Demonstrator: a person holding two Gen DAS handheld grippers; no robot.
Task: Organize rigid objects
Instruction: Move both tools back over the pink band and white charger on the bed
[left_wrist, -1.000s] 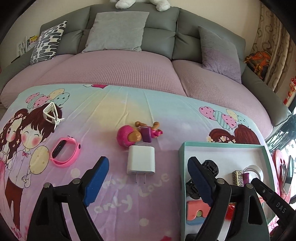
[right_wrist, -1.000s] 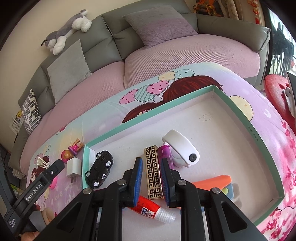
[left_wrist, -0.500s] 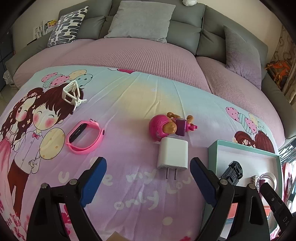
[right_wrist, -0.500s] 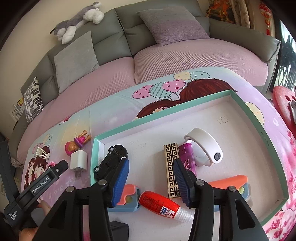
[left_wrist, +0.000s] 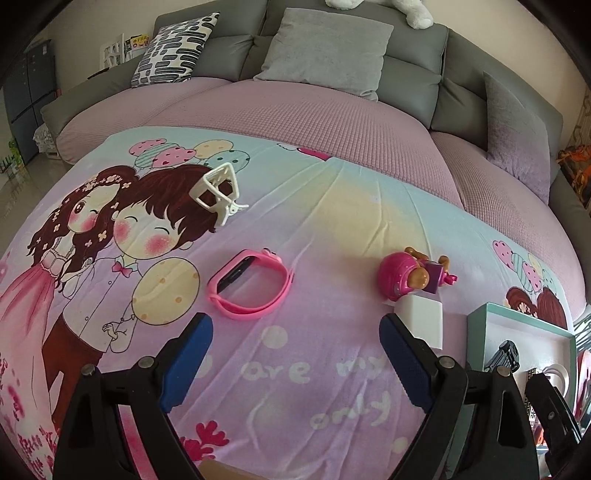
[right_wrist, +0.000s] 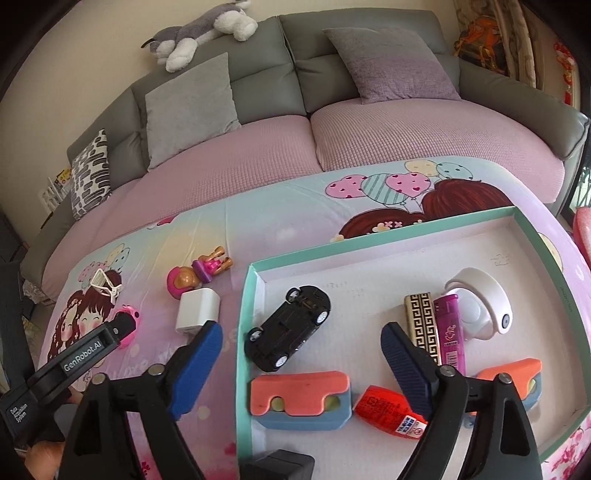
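The right gripper is over the near left part of the teal box, and its jaws are opening wide. Between its blue pads there is nothing gripped; the black toy car lies on the box floor between them, and no pad touches it. In the box, just below the car, lies an orange and blue foam block, and beside it a red tube. To the right lie a gold patterned lighter and a purple lighter, side by side, with a white round device just beside the purple one. A second orange and blue block is partly hidden behind the right finger.

The left gripper hangs above the cartoon bedsheet with its jaws wide apart and empty. Just beyond its fingertips lies a pink wristband. Near the right finger is a white charger, and a pink doll toy touches its far side. A white hair claw lies farther away on the left. The corner of the box shows at the right edge. Behind the sheet is a grey sofa with cushions, and a plush dog lies on top of it.
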